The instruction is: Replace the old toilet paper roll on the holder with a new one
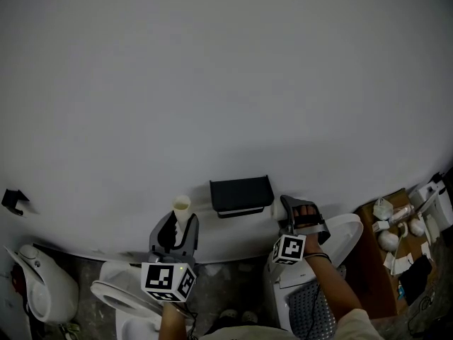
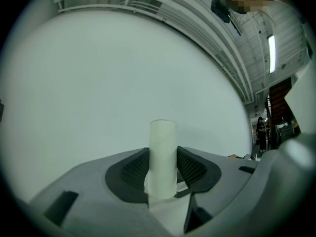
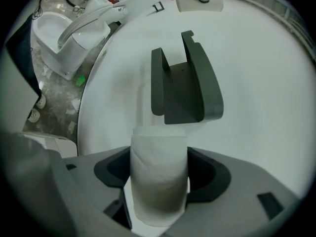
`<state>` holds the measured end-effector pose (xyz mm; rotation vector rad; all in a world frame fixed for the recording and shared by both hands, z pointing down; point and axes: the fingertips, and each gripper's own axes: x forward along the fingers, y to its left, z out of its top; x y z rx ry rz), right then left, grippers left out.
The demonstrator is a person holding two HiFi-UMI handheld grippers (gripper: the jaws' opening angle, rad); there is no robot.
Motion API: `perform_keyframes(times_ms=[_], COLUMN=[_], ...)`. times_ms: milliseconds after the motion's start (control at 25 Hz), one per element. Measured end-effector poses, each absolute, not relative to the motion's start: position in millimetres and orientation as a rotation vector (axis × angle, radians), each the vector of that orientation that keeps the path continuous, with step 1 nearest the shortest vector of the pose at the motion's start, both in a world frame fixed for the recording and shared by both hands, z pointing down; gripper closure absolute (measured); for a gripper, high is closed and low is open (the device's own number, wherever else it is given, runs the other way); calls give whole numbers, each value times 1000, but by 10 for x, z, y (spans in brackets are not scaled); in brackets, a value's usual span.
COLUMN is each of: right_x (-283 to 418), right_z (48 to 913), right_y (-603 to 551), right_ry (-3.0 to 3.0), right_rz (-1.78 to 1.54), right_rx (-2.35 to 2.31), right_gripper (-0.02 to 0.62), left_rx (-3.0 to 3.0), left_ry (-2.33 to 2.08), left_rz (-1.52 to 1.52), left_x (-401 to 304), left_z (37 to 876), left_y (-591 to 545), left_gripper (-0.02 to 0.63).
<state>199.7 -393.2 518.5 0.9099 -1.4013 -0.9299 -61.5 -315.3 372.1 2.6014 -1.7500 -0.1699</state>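
- While the left gripper (image 2: 163, 166) points level at the plain white wall (image 2: 98, 83), its two grey jaws are closed to a middling gap on a pale, bare cardboard toilet-roll tube (image 2: 163, 152). The tube stands upright between the dark ribbed pads (image 2: 133, 169), and both pads press its sides.
- A scrap of white paper (image 2: 148, 184) clings round the foot of that tube, just above the gripper's body.
- The right gripper (image 3: 159, 168) has its jaws set wide and clamped on a full white toilet paper roll (image 3: 159, 181). The roll stands on end in that gripper's view, fills the whole gap and touches both dark pads.
- Straight ahead of the roll, and apart from it, a dark grey plastic holder (image 3: 185, 83) is fixed to the wall. Two side arms jut from its flat back plate, with an open slot between them.
- From the head view the holder (image 1: 241, 195) sits on the wall between the two grippers. The tube (image 1: 182, 210) is low to its left, near but not touching. The right gripper, with a hand (image 1: 309, 224) round it, is just beside the holder's right end.
- Each gripper carries a white cube with black square markers (image 1: 168, 280), facing the head camera.
- Below the wall stands a white ceramic toilet (image 1: 39, 285) at far left, a white toilet seat (image 1: 113, 292) lies under the left gripper, and another white toilet (image 1: 347, 234) stands behind the right forearm.
- At far right a brown board (image 1: 371, 264) carries small pale items, too small to name.
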Motion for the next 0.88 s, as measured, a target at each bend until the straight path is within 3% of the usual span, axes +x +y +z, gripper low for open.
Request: perform_keyframes(times_ms=[600, 880], right_x=[1540, 1227], right_z=[5357, 5304], right_y=[-4030, -3951], right_ry=[-1518, -1430], right_rz=[-921, -1103], right_rx=[974, 952], right_gripper=[285, 285], left_rx=[2501, 2460], left_ry=[-1888, -1936], left_rz=[-131, -143], left_x=[-985, -1209], left_z=[3810, 3812], left_y=[-3032, -2896], left_gripper=[428, 428])
